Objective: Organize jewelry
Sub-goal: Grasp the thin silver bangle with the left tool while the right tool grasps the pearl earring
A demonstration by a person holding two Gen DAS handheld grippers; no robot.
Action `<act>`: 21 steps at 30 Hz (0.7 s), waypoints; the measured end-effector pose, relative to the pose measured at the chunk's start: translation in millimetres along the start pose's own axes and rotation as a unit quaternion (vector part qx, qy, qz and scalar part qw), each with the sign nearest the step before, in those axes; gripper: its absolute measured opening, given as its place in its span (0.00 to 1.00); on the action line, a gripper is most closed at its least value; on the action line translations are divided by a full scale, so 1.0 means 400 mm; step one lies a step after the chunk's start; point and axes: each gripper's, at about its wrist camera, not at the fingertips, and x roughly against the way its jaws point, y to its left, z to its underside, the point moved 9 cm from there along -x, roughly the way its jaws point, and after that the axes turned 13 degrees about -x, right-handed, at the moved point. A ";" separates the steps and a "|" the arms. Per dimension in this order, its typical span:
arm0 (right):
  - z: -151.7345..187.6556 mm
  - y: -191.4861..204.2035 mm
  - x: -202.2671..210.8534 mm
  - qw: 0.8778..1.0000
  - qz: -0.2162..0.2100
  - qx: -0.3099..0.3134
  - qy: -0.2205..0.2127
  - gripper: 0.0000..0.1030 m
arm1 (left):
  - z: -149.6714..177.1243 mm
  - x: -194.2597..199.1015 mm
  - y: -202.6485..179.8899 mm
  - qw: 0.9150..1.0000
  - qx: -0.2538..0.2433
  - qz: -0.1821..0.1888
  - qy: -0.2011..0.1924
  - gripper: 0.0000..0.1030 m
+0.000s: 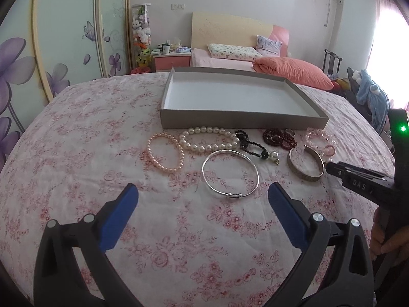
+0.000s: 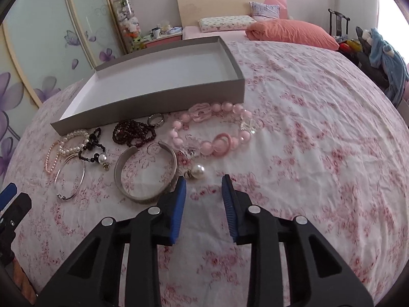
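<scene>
A shallow grey box (image 1: 230,119) (image 2: 153,105) with a white, bare inside lies on the floral cloth. In front of it are a pink pearl bracelet (image 1: 150,153), a white pearl strand (image 1: 204,149), black beads (image 1: 244,138), dark red beads (image 2: 133,130), a metal ring (image 2: 156,120), a pink bead necklace (image 2: 222,143), a thin silver bangle (image 1: 234,195), a wide metal cuff (image 2: 143,199) and a pearl earring (image 2: 198,171). My left gripper (image 1: 203,188) is open wide just short of the bangle. My right gripper (image 2: 204,179) has a narrow gap and holds nothing; the earring lies just beyond its left fingertip.
The cloth (image 2: 319,140) to the right of the jewellery shows only wrinkles. Behind the table are a bed with an orange pillow (image 1: 294,71), a flowered wardrobe (image 1: 64,38) at the left and a chair with blue clothing (image 1: 370,97) at the right.
</scene>
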 end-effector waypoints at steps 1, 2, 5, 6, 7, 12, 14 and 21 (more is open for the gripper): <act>-0.003 0.003 -0.003 1.000 0.003 0.003 -0.001 0.27 | -0.002 -0.007 -0.004 1.000 -0.003 0.001 0.003 0.96; -0.008 0.006 -0.006 1.000 0.006 0.006 -0.002 0.26 | -0.003 -0.012 -0.008 1.000 -0.005 0.002 0.007 0.96; -0.020 0.013 -0.014 1.000 0.014 0.017 -0.009 0.19 | -0.008 -0.032 -0.020 1.000 -0.010 0.005 0.019 0.96; -0.021 0.014 -0.014 1.000 0.014 0.021 -0.011 0.17 | -0.010 -0.041 -0.025 1.000 -0.012 0.006 0.025 0.96; -0.020 0.015 -0.011 1.000 0.015 0.022 -0.012 0.17 | -0.012 -0.050 -0.028 0.999 -0.014 0.007 0.029 0.96; -0.029 0.001 -0.015 1.000 0.006 0.010 -0.010 0.17 | -0.014 -0.093 -0.041 0.998 -0.016 0.008 0.058 0.96; -0.031 -0.002 -0.013 1.000 0.002 0.004 -0.009 0.17 | -0.017 -0.110 -0.045 0.998 -0.016 0.005 0.068 0.93; -0.040 -0.005 -0.016 1.000 -0.007 -0.003 -0.007 0.17 | -0.032 -0.173 -0.072 0.995 -0.022 0.001 0.100 0.83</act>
